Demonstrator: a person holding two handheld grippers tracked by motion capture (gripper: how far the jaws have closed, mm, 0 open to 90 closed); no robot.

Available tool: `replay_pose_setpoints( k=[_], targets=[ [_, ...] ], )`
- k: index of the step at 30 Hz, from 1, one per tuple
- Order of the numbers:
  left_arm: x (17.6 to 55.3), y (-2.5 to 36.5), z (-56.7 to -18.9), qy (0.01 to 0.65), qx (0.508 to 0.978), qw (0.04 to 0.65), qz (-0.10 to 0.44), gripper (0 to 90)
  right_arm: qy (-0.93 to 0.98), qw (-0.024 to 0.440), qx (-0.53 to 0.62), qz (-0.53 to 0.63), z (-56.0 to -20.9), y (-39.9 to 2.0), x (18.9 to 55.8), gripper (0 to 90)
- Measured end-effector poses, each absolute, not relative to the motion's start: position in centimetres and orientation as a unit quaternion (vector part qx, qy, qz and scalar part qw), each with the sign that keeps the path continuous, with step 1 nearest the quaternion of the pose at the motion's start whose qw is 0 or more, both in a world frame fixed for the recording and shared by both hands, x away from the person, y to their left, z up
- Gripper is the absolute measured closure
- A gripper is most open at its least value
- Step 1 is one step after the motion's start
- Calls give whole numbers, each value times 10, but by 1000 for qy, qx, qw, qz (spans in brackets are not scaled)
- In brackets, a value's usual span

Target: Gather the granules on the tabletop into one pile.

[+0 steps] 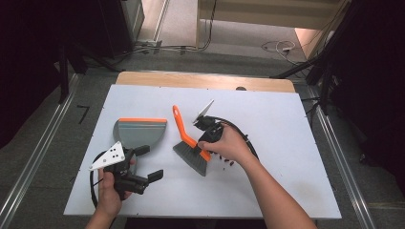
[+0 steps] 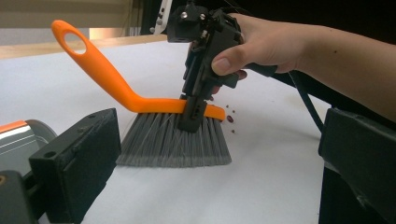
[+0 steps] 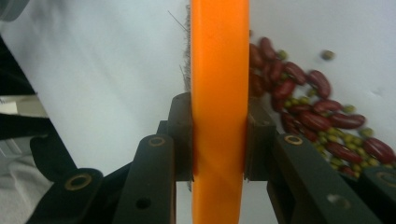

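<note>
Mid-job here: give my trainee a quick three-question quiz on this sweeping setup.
1. True or false: the right gripper is shut on the brush.
2. The beans lie: A) in the dustpan, B) on the table beside the brush, C) on the floor?
3. What do the left gripper jaws hold?

Key: 1 true; 2 B; 3 nothing, they stand open near the dustpan.

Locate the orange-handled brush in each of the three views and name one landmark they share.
High view: brush at table centre, handle slanting up-left, held by the right gripper.
Left gripper view: brush at centre, grey bristles on the white table, the gripper clamped on its orange back.
Right gripper view: the orange back runs vertically up the middle between the jaws.
Shared landmark: the red beans beside the bristles.
</note>
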State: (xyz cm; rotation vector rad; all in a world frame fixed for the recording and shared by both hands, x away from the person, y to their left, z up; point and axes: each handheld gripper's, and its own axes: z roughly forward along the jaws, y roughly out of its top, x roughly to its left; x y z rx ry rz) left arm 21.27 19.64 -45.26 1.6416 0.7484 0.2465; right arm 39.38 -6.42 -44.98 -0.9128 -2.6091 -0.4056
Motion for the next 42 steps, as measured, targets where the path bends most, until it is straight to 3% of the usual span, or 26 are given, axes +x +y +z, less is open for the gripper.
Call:
replay_pose_setpoints(
  k=[28,42],
  targets=[
    [213,194,-454,324,715,611,104,5,-866,151,-452,-151,-446,-142,417,683],
    [214,191,-455,321,718,609,102,5,-855,151,-455,-199,-429,-125,420,686]
  ],
)
